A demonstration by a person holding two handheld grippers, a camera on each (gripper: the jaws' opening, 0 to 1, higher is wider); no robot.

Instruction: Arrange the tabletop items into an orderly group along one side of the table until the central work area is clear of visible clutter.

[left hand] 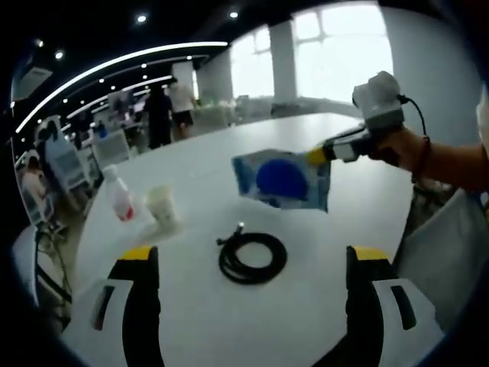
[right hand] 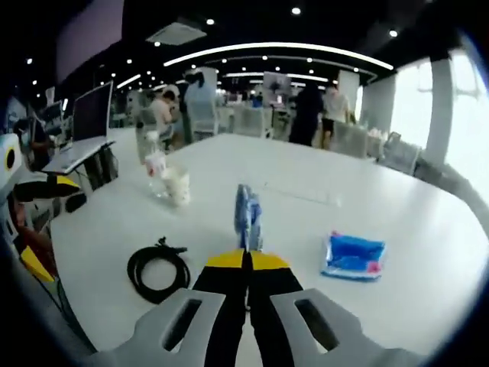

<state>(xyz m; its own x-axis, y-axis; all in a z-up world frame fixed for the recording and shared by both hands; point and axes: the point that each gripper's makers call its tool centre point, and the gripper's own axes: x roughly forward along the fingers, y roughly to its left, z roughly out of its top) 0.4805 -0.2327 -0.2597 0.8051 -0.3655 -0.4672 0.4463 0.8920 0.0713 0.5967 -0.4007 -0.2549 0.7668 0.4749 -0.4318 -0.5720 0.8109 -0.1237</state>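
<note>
Now right tool [right hand: 246,258] clenched on blue packet [right hand: 247,216]; left tool [left hand: 252,256] released above cable coil [left hand: 252,258].

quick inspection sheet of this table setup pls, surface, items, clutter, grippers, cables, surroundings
surface: white table, bare between the items.
job's things: blue packet held off the table; small bottle and white cup side by side near one edge; blue and pink pouch lying flat, apart from the rest.
clutter: nothing seen beyond the items above.
grippers: right gripper shut on the blue packet's edge; left gripper open, holding nothing, jaws either side of the coiled black cable.
cables: coiled black cable on the table in front of the left gripper.
surroundings: open office with desks, monitor, standing people, large windows.
</note>
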